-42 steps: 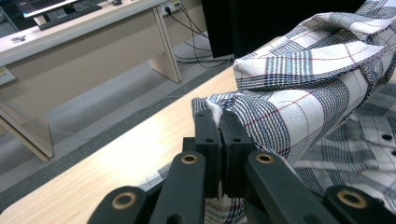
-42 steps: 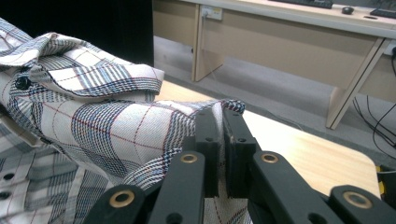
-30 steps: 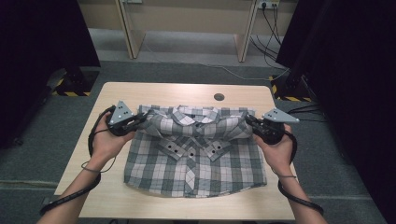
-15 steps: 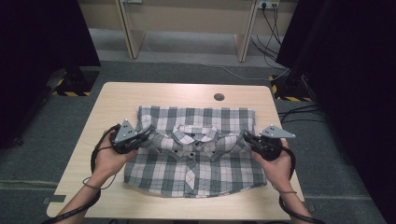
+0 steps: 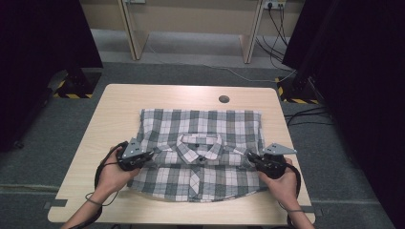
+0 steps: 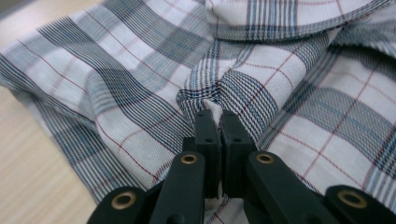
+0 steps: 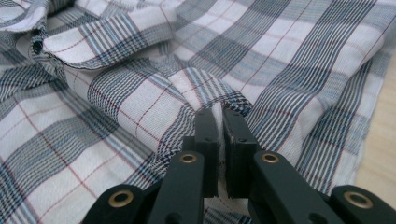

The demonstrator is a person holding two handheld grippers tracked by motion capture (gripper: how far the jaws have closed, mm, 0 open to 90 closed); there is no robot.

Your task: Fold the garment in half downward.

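A plaid shirt (image 5: pixel 200 143) in white, grey-blue and thin red lines lies folded on the wooden table (image 5: pixel 114 105), collar facing up. My left gripper (image 5: pixel 149 155) is shut on a pinched ridge of the shirt's cloth (image 6: pixel 212 95) at its left side. My right gripper (image 5: pixel 250 158) is shut on a fold of the shirt (image 7: pixel 219 100) at its right side. Both hands hold the folded part low over the lower half of the shirt. The collar (image 7: pixel 107 32) shows to the upper left in the right gripper view.
A round cable hole (image 5: pixel 223 99) sits near the table's far edge. Bare wood runs along the left (image 6: pixel 28 158) and right of the shirt. Beyond the table stand desk legs (image 5: pixel 133 33), and cables (image 5: pixel 296 71) trail on grey carpet.
Both grippers have come toward the near edge and down, carrying the shirt's upper part with them. The shirt's far edge now lies flat and straight.
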